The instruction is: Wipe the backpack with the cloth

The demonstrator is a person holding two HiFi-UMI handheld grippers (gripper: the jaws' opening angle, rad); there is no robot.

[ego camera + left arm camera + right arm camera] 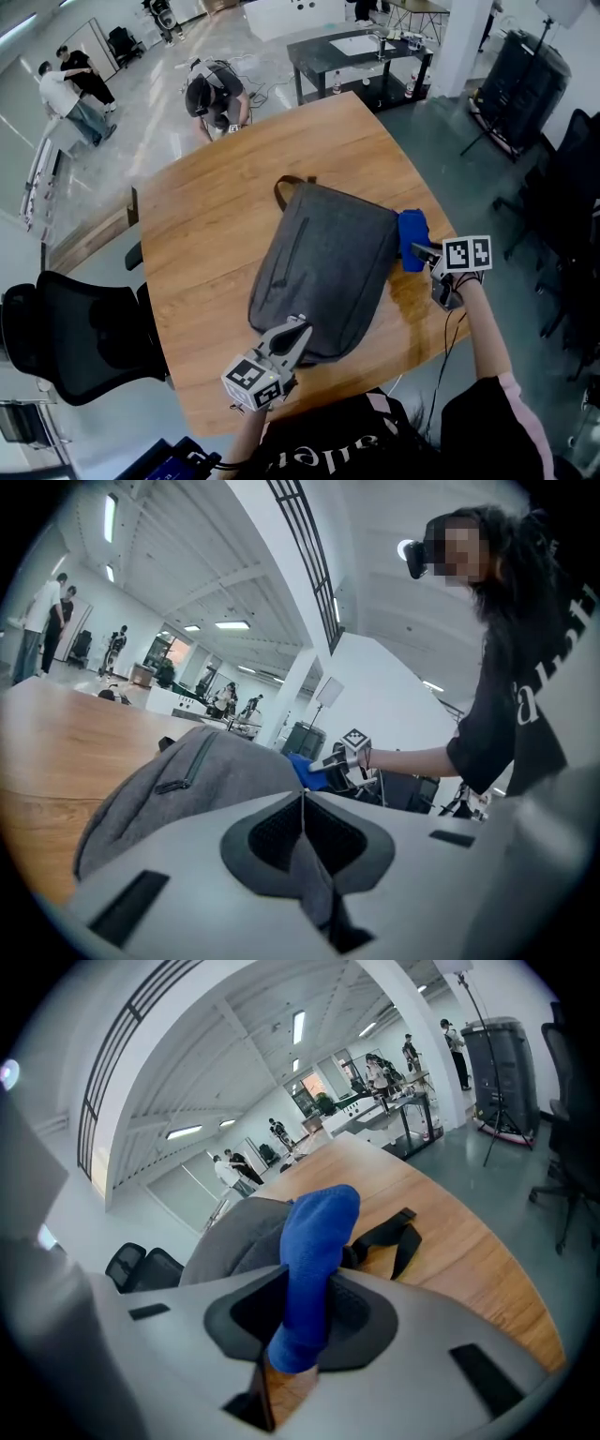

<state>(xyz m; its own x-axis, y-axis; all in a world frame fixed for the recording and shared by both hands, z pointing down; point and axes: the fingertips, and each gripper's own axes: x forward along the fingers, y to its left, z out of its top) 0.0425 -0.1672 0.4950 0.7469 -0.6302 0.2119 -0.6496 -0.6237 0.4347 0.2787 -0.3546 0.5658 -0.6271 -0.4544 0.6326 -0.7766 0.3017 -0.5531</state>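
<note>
Item one: grey backpack (323, 267), flat on the middle of the desk (206, 216); my left gripper (296, 330) sits at its near edge, and only the left gripper view shows its fingers (178, 855) closed on a fold of the grey fabric. Item two: blue cloth (411, 239), against the backpack's right side, clamped between the fingers of my right gripper (419, 251); only the right gripper view shows a black strap (401, 1232) beyond it.

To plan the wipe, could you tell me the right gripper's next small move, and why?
Probably sweep the right gripper leftward onto the backpack: it holds the cloth beside the right edge, while the left gripper pinches the near end.
</note>
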